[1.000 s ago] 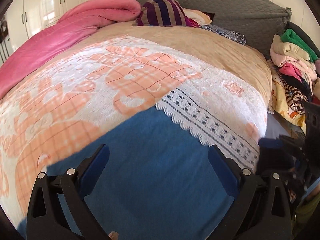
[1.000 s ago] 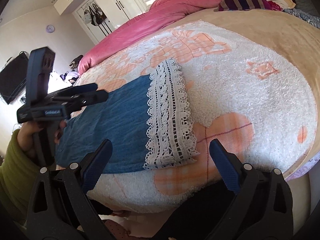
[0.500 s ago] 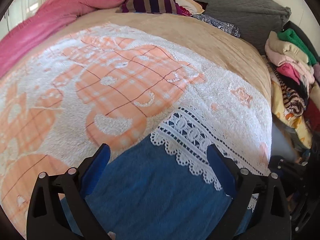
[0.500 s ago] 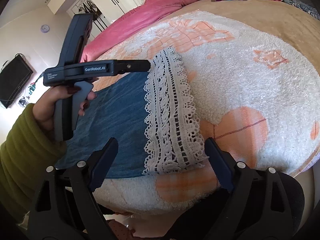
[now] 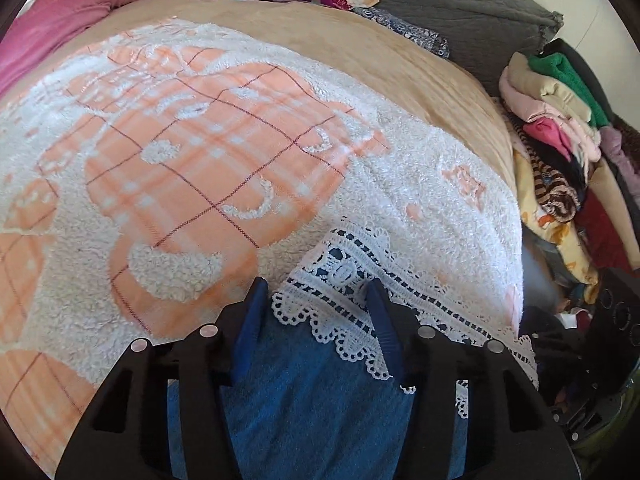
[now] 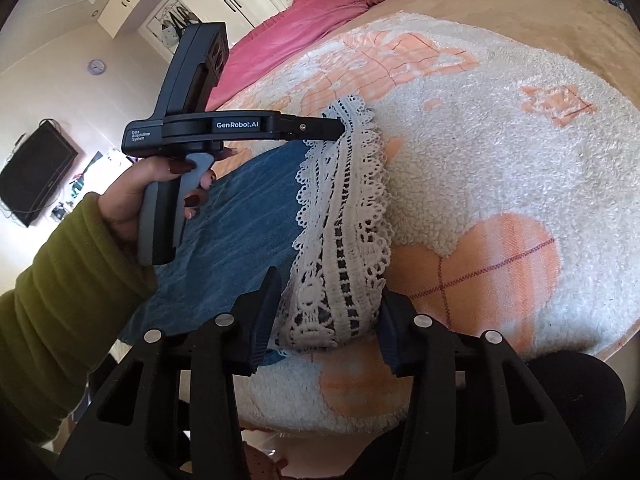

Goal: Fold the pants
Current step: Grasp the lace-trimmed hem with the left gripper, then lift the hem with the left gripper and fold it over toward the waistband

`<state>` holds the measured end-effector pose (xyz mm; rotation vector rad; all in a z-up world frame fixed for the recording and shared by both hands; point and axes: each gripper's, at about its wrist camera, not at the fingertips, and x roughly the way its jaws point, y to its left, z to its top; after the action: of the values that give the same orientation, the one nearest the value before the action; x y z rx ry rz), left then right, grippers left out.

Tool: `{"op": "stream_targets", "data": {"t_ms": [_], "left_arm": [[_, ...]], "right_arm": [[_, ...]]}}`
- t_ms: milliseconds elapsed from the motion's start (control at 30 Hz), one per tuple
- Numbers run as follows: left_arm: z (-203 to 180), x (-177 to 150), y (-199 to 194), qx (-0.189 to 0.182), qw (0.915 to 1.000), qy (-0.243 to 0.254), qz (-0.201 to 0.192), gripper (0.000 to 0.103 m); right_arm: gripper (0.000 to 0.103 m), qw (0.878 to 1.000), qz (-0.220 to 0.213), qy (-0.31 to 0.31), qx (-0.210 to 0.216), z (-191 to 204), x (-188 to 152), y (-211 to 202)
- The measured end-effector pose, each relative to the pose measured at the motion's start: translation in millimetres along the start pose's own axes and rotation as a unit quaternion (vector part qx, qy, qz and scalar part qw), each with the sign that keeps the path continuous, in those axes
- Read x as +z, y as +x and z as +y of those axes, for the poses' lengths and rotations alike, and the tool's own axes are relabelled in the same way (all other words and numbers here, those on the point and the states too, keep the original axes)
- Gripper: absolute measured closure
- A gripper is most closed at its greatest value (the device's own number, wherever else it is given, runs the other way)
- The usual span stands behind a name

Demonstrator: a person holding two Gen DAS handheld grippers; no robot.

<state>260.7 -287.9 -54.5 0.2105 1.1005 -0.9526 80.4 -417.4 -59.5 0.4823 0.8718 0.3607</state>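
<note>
Here we are at the bed, and the blue denim pants lie flat on the white-and-peach blanket, their lace-trimmed hem pointing toward the middle of the mattress. Both tools are on that hem. The left tongs are closing, the lace's far corner and some denim sitting between the blue pads; whether they are biting yet I cannot tell from the wrist view, though from the right camera the tip appears to lift the lace a little. The right tongs are closing too, around the near corner of the lace, which bunches between the pads and looks nearly pinched. A hand in an olive sleeve squeezes the left tool's trigger.

As for progress: early days, I'd say. The visible part lies smooth, with no crosswise fold showing. What's left looks like securing both hem corners, carrying them back over the denim, then any further folds and smoothing.
</note>
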Motion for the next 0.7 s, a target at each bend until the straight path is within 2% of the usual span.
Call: {"op": "stream_targets", "data": {"t_ms": [167,300,467,700], "left_arm": [[3,-4,2,-0.018,0.9998,-0.009,-0.01,0.054],[0,-5,1,-0.013,0.9998,-0.008,-0.008,0.069],[7,-10,-12,-0.025,0.9987,-0.031,-0.03,0.085],[6,-21,-51,-0.057,0.9944,-0.042,-0.079,0.087]], "right_arm": [[0.069,1.0,0.001,-0.003,0.003,2,3,5],[0.08,1.0,-0.002,-0.002,0.019,1,6,7],[0.082,0.999,-0.004,-0.014,0.029,5,6,8],[0.083,0.997,-0.031,-0.041,0.058,16,6,-1]]}}
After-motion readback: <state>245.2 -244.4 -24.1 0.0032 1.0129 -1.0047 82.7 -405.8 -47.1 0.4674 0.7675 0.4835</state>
